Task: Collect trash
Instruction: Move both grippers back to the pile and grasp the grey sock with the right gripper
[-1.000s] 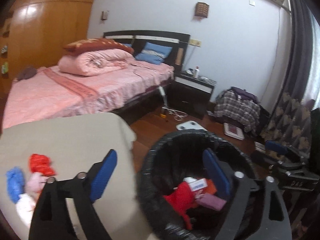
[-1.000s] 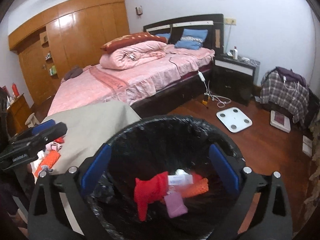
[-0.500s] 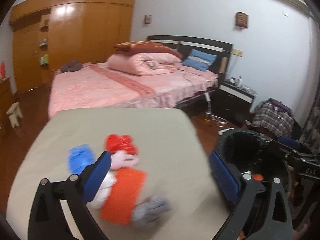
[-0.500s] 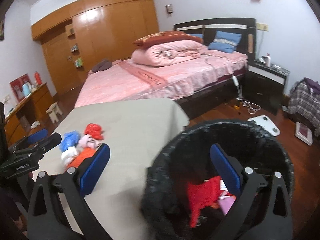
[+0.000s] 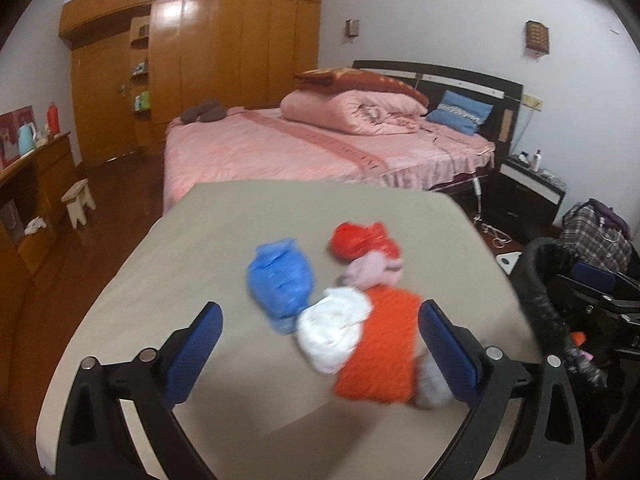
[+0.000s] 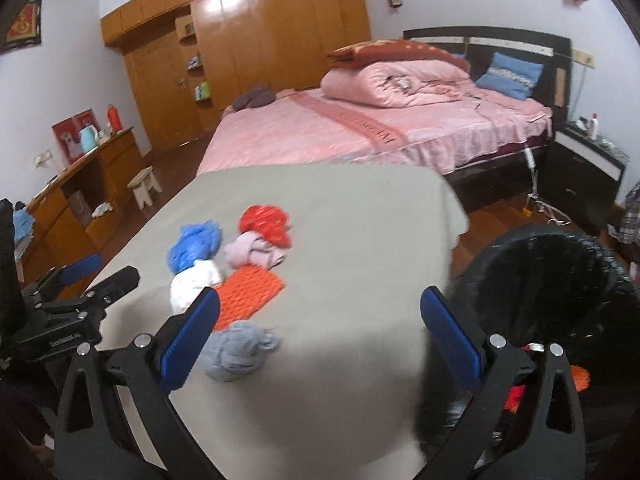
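Trash lies in a pile on the beige-covered table (image 5: pixel 200 240): a blue bag (image 5: pixel 280 280), a red bag (image 5: pixel 360 236), a pink wad (image 5: pixel 374 272), a white wad (image 5: pixel 332 332), an orange mesh piece (image 5: pixel 380 352) and a grey wad (image 6: pixel 236 350). My left gripper (image 5: pixel 320 344) is open and empty, just short of the white wad and orange piece. My right gripper (image 6: pixel 320 336) is open and empty over the table, right of the grey wad. The black-lined bin (image 6: pixel 560 292) stands at the table's right edge with trash inside.
A pink bed (image 5: pixel 320 144) stands beyond the table, with a black nightstand (image 5: pixel 528 192) to its right. A wooden wardrobe (image 5: pixel 200 60) lines the back wall. A wooden sideboard (image 6: pixel 80 200) and a small stool (image 6: pixel 146 186) stand at the left. The left gripper shows in the right wrist view (image 6: pixel 76 300).
Both grippers have swung left, away from the bin and over the table. The trash pile now lies in front of both. Both stay open and empty.
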{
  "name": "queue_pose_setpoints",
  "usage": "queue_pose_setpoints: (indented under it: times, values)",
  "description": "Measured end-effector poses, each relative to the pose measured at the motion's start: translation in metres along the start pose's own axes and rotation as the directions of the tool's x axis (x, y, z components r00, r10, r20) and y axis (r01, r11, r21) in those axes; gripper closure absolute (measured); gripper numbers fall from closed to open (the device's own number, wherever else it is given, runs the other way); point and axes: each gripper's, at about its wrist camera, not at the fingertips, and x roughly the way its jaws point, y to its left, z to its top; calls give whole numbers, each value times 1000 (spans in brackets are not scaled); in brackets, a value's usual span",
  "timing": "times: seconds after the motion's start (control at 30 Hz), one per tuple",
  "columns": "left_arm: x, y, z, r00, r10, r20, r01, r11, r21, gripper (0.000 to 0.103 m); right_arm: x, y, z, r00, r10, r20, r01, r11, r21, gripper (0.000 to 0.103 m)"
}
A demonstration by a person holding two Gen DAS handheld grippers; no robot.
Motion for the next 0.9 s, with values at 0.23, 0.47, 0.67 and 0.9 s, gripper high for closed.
queue_pose_setpoints:
  times: [0.23, 0.47, 0.67, 0.9]
  values:
    - [10, 25, -18, 999, 29, -36, -29, 999, -17, 7, 31, 25, -14, 998, 22, -61, -22, 1000, -6, 5]
    - [19, 40, -25, 998, 37, -55, -38, 999, -28, 7, 58, 40, -30, 993, 13, -116, -15, 1000, -10, 6]
    - [22, 48, -27, 997, 45, -61, -47, 998, -30, 7, 73, 50, -41, 987, 13, -162, -21, 999, -44, 6]
    - [26, 54, -27, 996, 46, -71, -49, 998, -43, 7, 86, 55, -49, 972, 49, -228, -66, 996, -67, 26]
